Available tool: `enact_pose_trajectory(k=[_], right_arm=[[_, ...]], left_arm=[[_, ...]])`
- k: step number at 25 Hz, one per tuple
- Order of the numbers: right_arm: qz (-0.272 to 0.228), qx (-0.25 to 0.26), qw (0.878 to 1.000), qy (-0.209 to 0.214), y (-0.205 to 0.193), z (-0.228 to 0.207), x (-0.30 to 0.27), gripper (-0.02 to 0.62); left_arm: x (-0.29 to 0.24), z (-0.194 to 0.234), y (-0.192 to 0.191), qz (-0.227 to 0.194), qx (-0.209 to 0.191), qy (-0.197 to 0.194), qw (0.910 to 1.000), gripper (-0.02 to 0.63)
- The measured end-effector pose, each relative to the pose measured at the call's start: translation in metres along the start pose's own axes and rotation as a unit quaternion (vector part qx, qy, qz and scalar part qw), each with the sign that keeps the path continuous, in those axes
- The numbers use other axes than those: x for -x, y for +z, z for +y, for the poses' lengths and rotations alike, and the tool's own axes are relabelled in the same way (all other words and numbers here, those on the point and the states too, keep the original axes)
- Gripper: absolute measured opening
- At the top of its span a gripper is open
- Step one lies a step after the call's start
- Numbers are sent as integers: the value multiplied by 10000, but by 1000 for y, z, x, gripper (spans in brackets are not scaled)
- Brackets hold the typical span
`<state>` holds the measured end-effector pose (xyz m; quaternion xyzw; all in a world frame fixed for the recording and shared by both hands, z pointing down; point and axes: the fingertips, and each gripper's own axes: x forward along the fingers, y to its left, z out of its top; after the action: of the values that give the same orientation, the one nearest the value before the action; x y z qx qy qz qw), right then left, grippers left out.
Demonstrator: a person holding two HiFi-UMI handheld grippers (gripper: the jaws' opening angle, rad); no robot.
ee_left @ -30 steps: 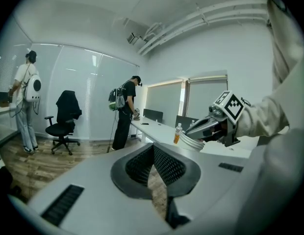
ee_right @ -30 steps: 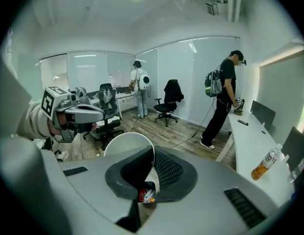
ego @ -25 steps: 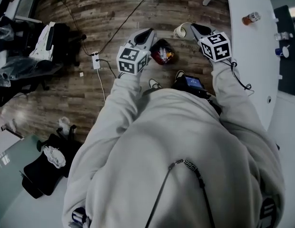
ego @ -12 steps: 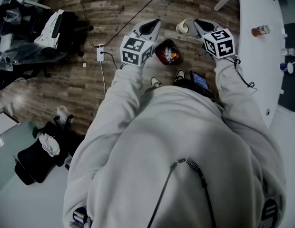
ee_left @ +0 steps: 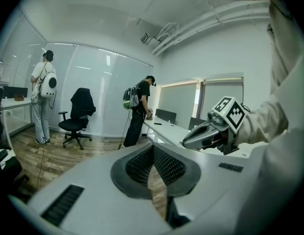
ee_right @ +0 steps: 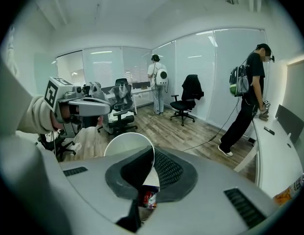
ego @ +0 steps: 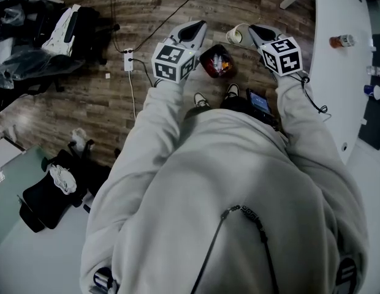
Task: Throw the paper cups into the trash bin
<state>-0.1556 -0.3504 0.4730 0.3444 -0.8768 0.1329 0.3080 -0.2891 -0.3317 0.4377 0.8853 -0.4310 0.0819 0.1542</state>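
A white paper cup (ego: 236, 35) is pinched by its wall in my right gripper (ego: 251, 29), held above the wooden floor. In the right gripper view the cup's round rim (ee_right: 126, 142) sticks out left of the jaws of the right gripper (ee_right: 153, 153), which is shut on it. The dark red trash bin (ego: 216, 63), with rubbish inside, stands on the floor between the two grippers, just nearer me than the cup; a bit of it (ee_right: 148, 198) shows through the jaw gap. My left gripper (ego: 199, 27) hovers left of the bin, its left gripper (ee_left: 152, 151) jaws shut and holding nothing.
A white table (ego: 337, 84) runs along the right, with a small bottle (ego: 341, 41) on it. A power strip (ego: 128, 60) and cables lie on the floor at left, near black chairs (ego: 55, 35). A dark bag (ego: 52, 195) sits lower left. Other people (ee_left: 139, 112) stand farther off.
Both grippers have drifted slightly forward and the bin now sits more squarely between them. The cup stays clamped in the right gripper.
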Motion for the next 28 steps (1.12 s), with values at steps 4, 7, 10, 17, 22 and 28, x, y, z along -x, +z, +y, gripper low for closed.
enact_pose_trajectory(k=[4, 7, 10, 17, 22, 28], right_arm=[[104, -55, 9999, 78, -7, -8, -16, 32], [235, -103, 9995, 202, -21, -13, -37, 32], [423, -126, 9982, 394, -41, -4, -60, 32], [713, -174, 9945, 751, -106, 2, -131, 32], [921, -358, 9917, 818, -169, 0, -190, 32], [1119, -476, 9883, 917, -242, 4, -240, 32]], left_arm=[[-12, 11, -14, 106, 118, 80, 9998, 5], [-27, 21, -31, 226, 229, 110, 9994, 5], [-35, 28, -54, 341, 364, 104, 9987, 5], [-60, 69, -128, 527, 591, 377, 9961, 5], [-81, 93, -197, 571, 839, 481, 9937, 5], [-95, 115, -290, 689, 1125, 604, 9894, 5]])
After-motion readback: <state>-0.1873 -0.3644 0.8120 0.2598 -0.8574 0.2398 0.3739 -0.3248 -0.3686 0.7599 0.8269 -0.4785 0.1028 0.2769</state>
